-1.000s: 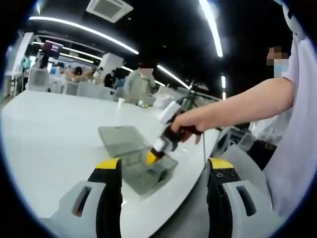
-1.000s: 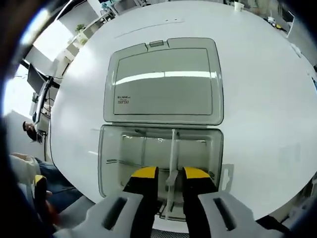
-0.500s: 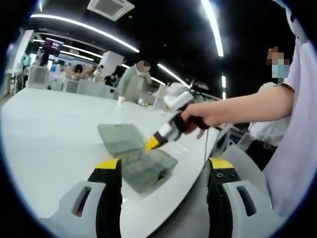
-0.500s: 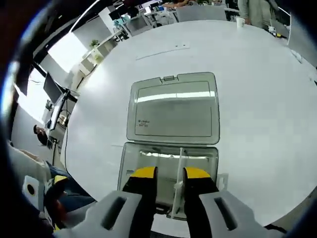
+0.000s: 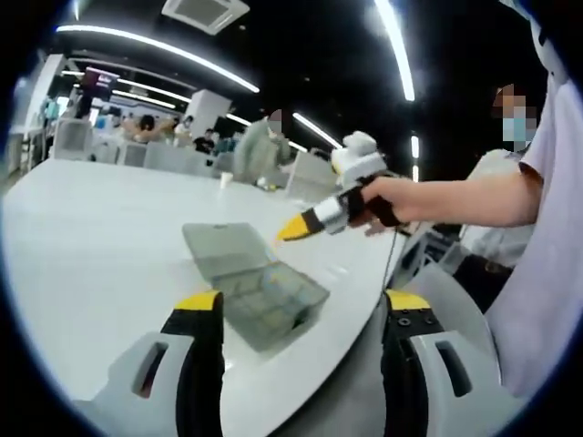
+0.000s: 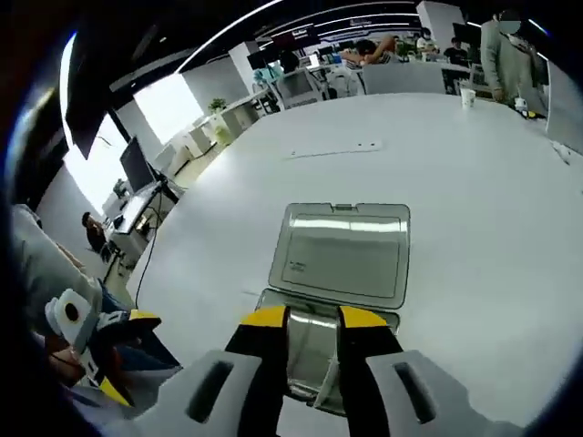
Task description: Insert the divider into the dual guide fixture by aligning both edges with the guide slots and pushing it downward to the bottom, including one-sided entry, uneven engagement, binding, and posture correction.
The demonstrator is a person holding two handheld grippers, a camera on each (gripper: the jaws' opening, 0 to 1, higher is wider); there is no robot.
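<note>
The white counter (image 6: 474,164) spread wide, with people and desks far behind it. On it lay the clear box (image 5: 255,282), its lid (image 6: 344,253) swung flat open away from the person. Inside the tray (image 6: 310,360), a thin white divider (image 6: 323,382) seemed to stand upright between compartments, largely hidden by the fingers. The right gripper (image 5: 290,230) hung in the air above the box, touching nothing, its yellow-tipped fingers (image 6: 266,319) near together and empty. The left gripper (image 5: 301,314) sat low at the counter edge, fingers (image 5: 199,302) spread wide apart, empty.
</note>
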